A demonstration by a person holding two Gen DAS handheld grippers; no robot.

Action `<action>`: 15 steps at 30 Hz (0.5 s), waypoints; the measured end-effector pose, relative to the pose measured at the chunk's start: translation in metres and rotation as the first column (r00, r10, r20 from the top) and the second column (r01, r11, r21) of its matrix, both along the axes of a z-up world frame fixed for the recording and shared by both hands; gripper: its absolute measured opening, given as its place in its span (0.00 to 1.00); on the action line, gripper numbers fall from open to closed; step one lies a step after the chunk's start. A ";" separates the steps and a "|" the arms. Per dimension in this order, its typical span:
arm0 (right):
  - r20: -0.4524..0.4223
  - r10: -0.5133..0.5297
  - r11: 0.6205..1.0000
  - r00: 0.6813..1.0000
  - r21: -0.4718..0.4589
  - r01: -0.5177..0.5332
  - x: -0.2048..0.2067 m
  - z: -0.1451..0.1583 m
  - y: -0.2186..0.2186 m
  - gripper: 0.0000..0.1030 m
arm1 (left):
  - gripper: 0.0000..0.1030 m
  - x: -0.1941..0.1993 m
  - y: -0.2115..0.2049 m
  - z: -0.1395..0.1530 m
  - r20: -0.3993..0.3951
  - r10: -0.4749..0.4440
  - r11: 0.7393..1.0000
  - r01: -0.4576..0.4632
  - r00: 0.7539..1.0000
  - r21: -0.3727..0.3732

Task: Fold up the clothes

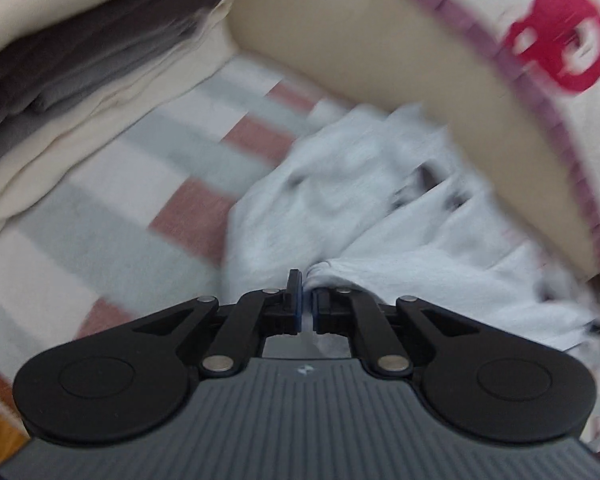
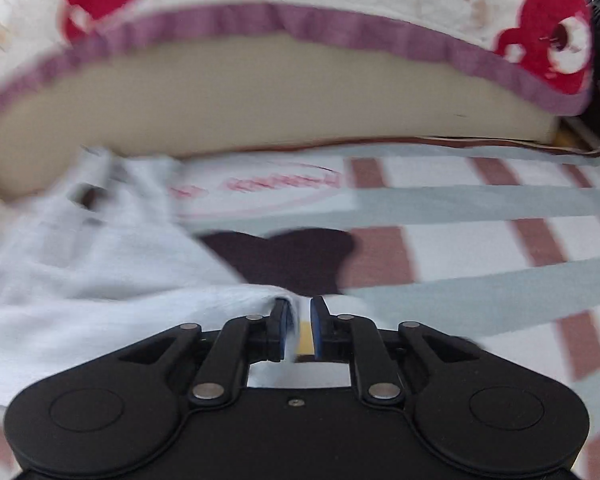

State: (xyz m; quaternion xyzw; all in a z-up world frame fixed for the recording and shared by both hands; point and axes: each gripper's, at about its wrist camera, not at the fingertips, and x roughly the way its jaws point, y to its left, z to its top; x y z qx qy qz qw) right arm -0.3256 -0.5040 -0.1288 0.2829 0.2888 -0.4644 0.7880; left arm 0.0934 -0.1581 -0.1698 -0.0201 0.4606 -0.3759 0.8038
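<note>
A crumpled white garment (image 1: 340, 200) lies on a striped blanket (image 1: 120, 208), against a beige mattress edge (image 1: 360, 40). My left gripper (image 1: 306, 284) is shut on a fold of this garment at its near edge. In the right wrist view the same white garment (image 2: 80, 272) spreads to the left. My right gripper (image 2: 300, 304) stands slightly open. The cloth's edge lies along its left finger (image 2: 278, 312), and a gap shows beside the right pad. Both views are blurred by motion.
A stack of folded cream, dark and grey clothes (image 1: 80, 60) sits at the far left. A quilt with red bear prints and purple trim (image 2: 540, 40) covers the mattress (image 2: 260, 100). The striped blanket (image 2: 480, 208) stretches right, with a dark shadow (image 2: 284, 256) ahead.
</note>
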 end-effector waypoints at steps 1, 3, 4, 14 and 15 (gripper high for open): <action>0.036 0.019 1.000 0.999 0.011 -0.020 -0.004 0.001 0.003 0.27 | 0.04 0.002 0.000 -0.006 -0.014 0.010 1.000 -0.010 1.000 0.010; 0.098 0.056 0.998 0.994 0.026 -0.059 -0.011 0.003 0.011 0.31 | 0.04 0.006 0.003 -0.013 -0.051 0.025 1.000 -0.025 0.998 -0.003; 0.086 0.074 0.997 0.994 0.020 -0.076 -0.011 0.005 0.016 0.31 | 0.04 0.008 0.004 -0.016 -0.065 0.030 0.999 -0.031 0.997 -0.009; -0.178 0.371 0.927 0.911 0.021 -0.374 0.012 -0.010 0.079 0.42 | 0.04 0.010 0.001 -0.014 -0.049 0.031 0.999 -0.033 0.998 -0.030; -0.216 0.391 0.918 0.895 0.023 -0.395 0.017 -0.016 0.084 0.42 | 0.04 0.010 0.000 -0.014 -0.049 0.031 0.999 -0.033 0.998 -0.034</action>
